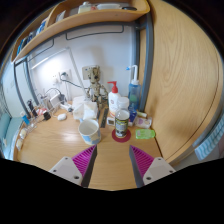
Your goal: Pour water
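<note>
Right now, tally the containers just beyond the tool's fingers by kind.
White mug: 1
Jar on a red coaster: 1
White bottle with red label: 1
Blue spray bottle: 1
Total: 4
The tool is open, holding nothing; everything stands on the wooden desk beyond its fingers.

Matt wood desk [60, 150], glossy white mug [90, 129].

White tool [112, 160], magenta pads [84, 157]
</note>
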`<state>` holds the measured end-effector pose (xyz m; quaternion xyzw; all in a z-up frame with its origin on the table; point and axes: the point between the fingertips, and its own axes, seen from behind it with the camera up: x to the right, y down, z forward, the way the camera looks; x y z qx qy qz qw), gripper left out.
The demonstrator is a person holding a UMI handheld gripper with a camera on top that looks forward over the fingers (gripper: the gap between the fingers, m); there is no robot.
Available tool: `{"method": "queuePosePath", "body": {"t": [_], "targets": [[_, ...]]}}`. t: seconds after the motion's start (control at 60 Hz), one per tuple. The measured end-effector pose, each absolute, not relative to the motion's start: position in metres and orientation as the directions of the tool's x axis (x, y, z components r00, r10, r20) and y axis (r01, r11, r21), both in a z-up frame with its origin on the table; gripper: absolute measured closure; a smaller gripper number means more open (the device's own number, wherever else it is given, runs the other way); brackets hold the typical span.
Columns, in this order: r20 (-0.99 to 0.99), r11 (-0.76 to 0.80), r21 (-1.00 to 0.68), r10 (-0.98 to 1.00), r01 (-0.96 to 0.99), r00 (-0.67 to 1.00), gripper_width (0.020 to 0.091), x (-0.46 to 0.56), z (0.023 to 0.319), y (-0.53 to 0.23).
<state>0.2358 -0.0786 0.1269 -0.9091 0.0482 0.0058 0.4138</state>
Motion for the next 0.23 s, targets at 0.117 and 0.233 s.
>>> {"method": "queuePosePath", "body": {"t": [0.117,0.233], "targets": [[-0.067,-0.658,-0.745,-0.093,-0.112,0.993,0.0472,0.229,0.133,-0.088],[-0.073,-0.66,-0.744,-0.08,-0.108,0.994,0.0471,0.222,0.137,-0.089]]}}
